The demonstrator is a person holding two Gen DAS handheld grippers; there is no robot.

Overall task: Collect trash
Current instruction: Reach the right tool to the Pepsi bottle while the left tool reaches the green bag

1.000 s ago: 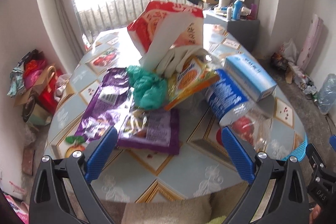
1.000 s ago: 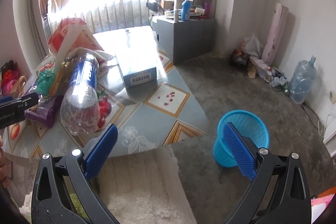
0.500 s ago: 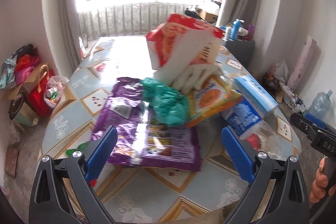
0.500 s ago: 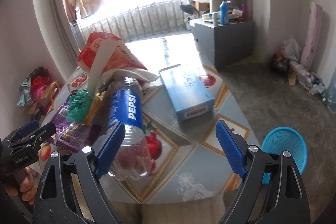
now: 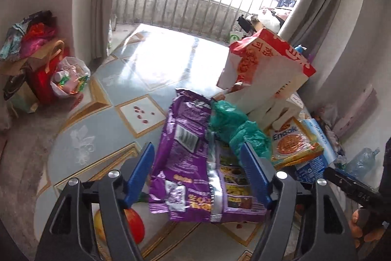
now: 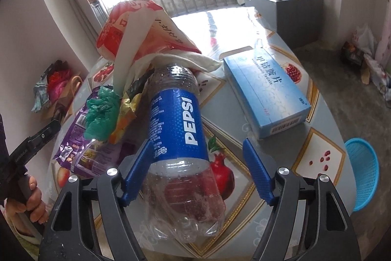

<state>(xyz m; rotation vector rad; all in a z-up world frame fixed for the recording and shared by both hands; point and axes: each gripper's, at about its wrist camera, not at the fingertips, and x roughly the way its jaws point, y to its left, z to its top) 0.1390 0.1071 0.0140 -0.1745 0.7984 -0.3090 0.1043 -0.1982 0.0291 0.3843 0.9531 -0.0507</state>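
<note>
Left gripper (image 5: 196,174), lower centre of left wrist view: blue pads spread and closing, the crinkled purple foil snack wrapper (image 5: 193,163) lies between them. Right pad at the wrapper's right edge; left pad stands just off the wrapper. No firm pinch visible. The wrapper lies flat on the round table with a blue-grey and gold diamond-pattern cover (image 5: 105,119), centre of frame.

Just above the right pad: crumpled teal plastic bag (image 5: 238,126), resting on the wrapper's upper right. Right of that, orange "Enaak" noodle packet (image 5: 292,143). Upper right: torn red-and-white paper bag (image 5: 268,65), standing tilted. Red apple (image 5: 133,228) behind the left finger, lower left. Far left on the floor: white plastic bag full of rubbish (image 5: 70,80). Right edge: the other gripper's black body with a hand (image 5: 361,229) on it.

Right gripper (image 6: 196,169), lower centre of right wrist view: blue pads spread and closing around the empty clear plastic Pepsi bottle with blue label (image 6: 180,138), lying on its side on the table, base toward the camera. Left pad touches the bottle's side; right pad clearly apart from it. Not pinched.

Right of the bottle: long light-blue cardboard medicine box (image 6: 265,92), flat on the table, near but not touching. Bottle's far end sits under a cream cloth (image 6: 190,59). Lower right on the floor: cyan plastic mesh wastebasket (image 6: 364,163), beside the table edge. Lower left: a hand (image 6: 29,199) holding the left gripper's handle.
</note>
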